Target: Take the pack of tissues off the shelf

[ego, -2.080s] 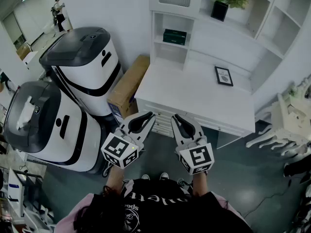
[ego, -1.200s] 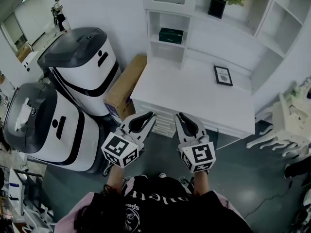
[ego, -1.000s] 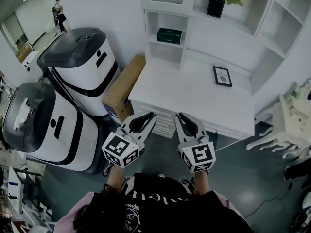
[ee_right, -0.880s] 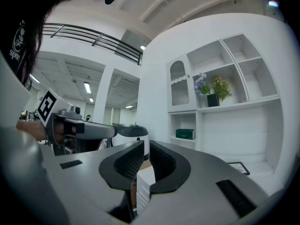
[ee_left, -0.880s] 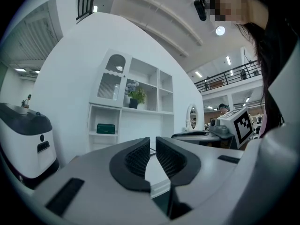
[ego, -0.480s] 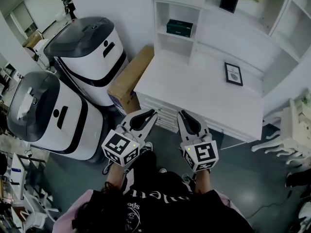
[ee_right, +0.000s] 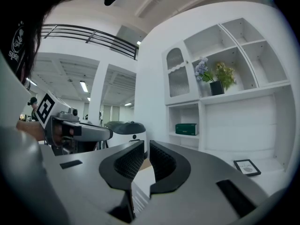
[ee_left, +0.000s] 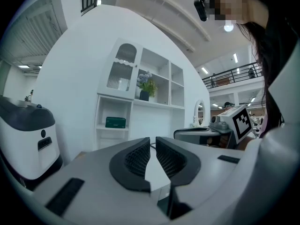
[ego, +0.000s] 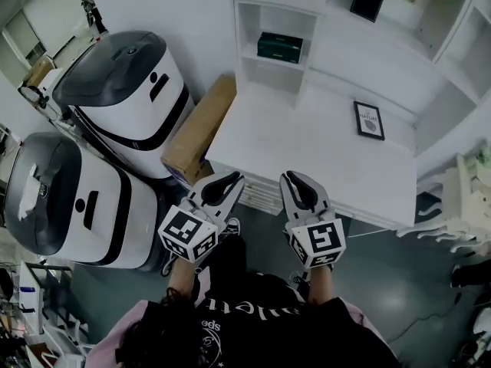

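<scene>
Step in hand: approach. The pack lies on the shelf at the surface's far end. Left claw and right claw, both shut and empty, hang at its near edge. Next move, as judged: reach across and open one claw around the pack.

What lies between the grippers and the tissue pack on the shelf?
In the head view, only bare white desktop lies between; the framed picture sits off to the right.
</scene>
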`<state>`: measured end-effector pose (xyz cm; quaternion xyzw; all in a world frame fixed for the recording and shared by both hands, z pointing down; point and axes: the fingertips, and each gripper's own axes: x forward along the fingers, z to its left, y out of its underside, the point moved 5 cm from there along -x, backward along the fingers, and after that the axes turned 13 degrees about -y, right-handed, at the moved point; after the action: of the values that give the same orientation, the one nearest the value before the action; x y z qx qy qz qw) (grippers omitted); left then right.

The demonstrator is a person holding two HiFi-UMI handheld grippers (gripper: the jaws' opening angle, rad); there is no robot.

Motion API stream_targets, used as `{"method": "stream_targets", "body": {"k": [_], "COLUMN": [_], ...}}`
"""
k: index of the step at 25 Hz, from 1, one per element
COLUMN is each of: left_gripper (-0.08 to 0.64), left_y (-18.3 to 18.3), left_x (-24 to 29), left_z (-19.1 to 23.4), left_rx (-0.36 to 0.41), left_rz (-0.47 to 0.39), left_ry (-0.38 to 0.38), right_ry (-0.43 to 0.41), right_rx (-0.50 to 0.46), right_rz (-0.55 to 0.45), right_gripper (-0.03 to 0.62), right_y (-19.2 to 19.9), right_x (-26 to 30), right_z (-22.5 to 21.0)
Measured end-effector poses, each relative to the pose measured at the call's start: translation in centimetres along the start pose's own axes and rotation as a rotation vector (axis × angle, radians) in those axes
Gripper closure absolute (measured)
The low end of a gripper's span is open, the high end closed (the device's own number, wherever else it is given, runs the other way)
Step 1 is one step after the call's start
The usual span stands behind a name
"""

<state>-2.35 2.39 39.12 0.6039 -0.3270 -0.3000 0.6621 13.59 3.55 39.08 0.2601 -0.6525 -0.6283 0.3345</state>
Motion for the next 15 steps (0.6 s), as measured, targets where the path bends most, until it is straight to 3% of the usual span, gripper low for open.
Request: {"method": "stream_targets", "body": {"k": [15], "left_gripper": [0.511], "left_y": [-2.0], "left_x": [11.3], "left_z": [13.4], "left_rx": [0.002], "left_rz": [0.004], "left_ry": [0.111], "right_ry": [0.104], "right_rx": [0.009], "right_rz": [0.038], "right_gripper": [0.526], "right_y": [-2.5], "right_x": [14.8], "right_z": [-7.5]}}
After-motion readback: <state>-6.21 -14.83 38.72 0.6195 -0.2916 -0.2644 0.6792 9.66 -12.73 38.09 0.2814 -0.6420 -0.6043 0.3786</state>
